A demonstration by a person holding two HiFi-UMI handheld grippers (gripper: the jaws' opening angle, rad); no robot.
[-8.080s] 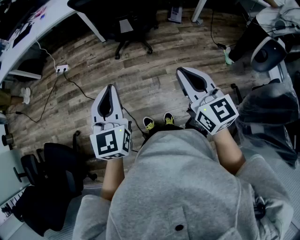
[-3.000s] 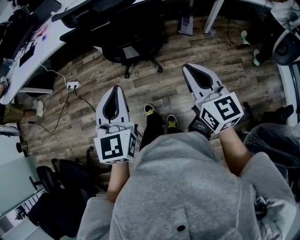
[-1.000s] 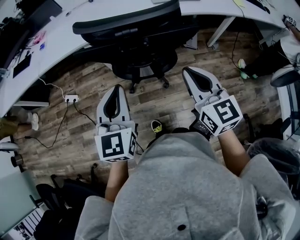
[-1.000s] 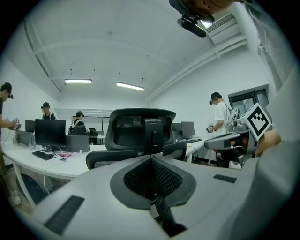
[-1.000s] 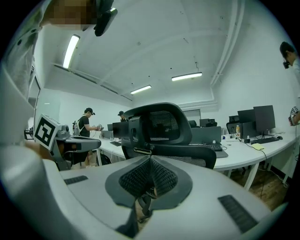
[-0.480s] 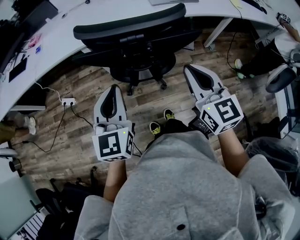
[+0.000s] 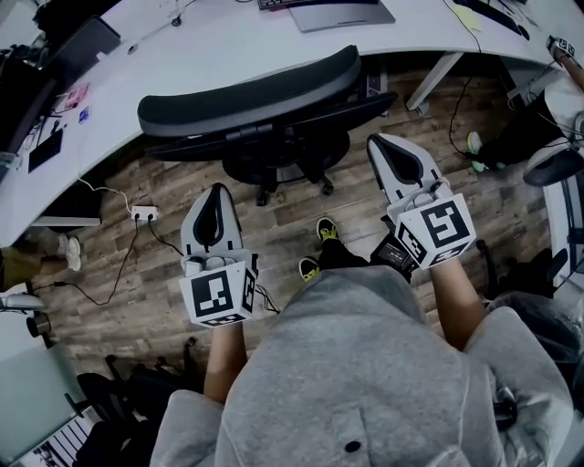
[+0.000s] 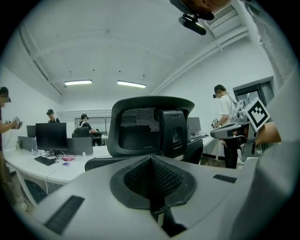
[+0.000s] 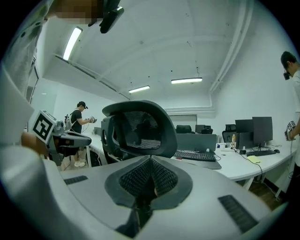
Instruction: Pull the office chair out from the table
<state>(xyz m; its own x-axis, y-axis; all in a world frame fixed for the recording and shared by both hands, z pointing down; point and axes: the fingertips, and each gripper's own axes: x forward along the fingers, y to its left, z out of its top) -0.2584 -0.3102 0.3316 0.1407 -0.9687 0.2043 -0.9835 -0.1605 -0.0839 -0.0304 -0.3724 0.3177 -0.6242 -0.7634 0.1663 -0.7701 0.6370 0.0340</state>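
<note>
A black office chair with a mesh back stands tucked against the curved white table, its back toward me. In the head view my left gripper is shut and empty, pointing at the chair from just short of its base. My right gripper is also shut with nothing in it, and its tip lies close beside the chair's right armrest. The left gripper view shows the chair back straight ahead beyond the closed jaws. In the right gripper view the chair back sits slightly left of centre. Neither gripper touches the chair.
A keyboard and laptop lie on the table. A power strip with cables lies on the wooden floor to the left. The table leg slants down at right. Another dark chair stands at lower left. Other people stand around the room.
I have walked toward the table, so the chair has come nearer and shows larger. Both grippers moved forward with me and stayed shut.
</note>
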